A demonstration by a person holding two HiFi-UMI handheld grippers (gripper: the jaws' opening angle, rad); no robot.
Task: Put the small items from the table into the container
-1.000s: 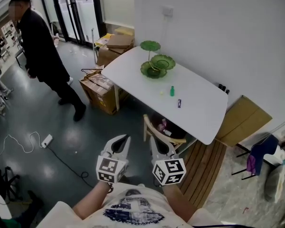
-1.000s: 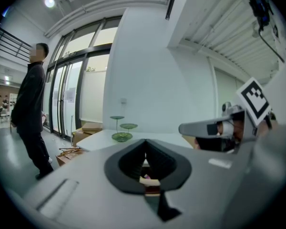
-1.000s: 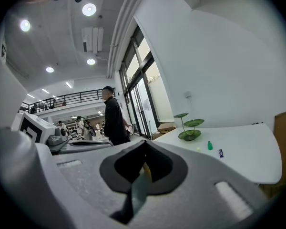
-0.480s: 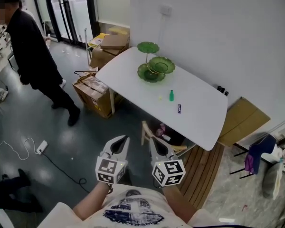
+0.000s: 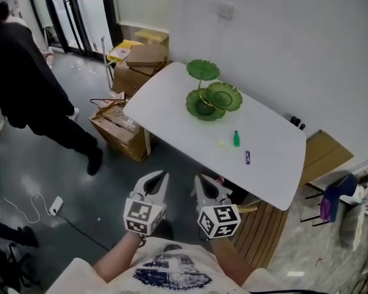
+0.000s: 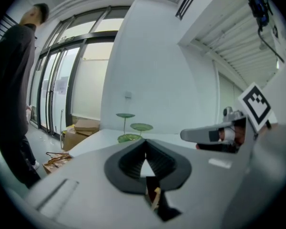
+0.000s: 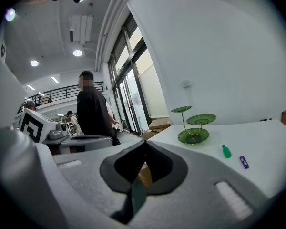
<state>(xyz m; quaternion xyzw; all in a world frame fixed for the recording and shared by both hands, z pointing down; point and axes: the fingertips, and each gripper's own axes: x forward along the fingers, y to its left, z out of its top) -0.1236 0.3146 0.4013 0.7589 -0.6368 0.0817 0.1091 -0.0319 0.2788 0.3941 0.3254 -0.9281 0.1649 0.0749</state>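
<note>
Left gripper (image 6: 144, 142): held low in front of the person, short of the table. Its fingers are together at the tips with nothing between them.

Right gripper (image 7: 144, 142): just beside the left one and pointing the same way. Its fingers are also pressed together and carry nothing.

White rectangular tabletop (image 5: 172, 100): lies ahead of both grippers and well apart from them. Neither gripper is over it yet.

Small purple packet (image 5: 247, 157): lies flat on the tabletop, the nearest of the loose items, towards the right side.

Small green plastic bottle (image 5: 237, 138): stands upright just beyond the packet, near it but not touching.

Tiny pale yellow item (image 5: 221, 144): sits on the tabletop just left of the bottle. It is too small to tell what it is.

Green three-tier glass dish stand (image 5: 210, 97): stands beyond the three items, towards the far side of the tabletop. I take it to be the container. Its dishes look empty as far as the head view shows.

Done so far: nothing, by my reading. All three small items lie on the bare tabletop and none is in a dish.

Left to do: everything. Each of the three items has to be picked up and set into the stand.

Step in hand: the approach, I judge, since both grippers are empty and short of the table.

Next move calls for: bringing a gripper over the tabletop and parting its fingers round one item, probably the packet or the bottle as the nearest.
</note>
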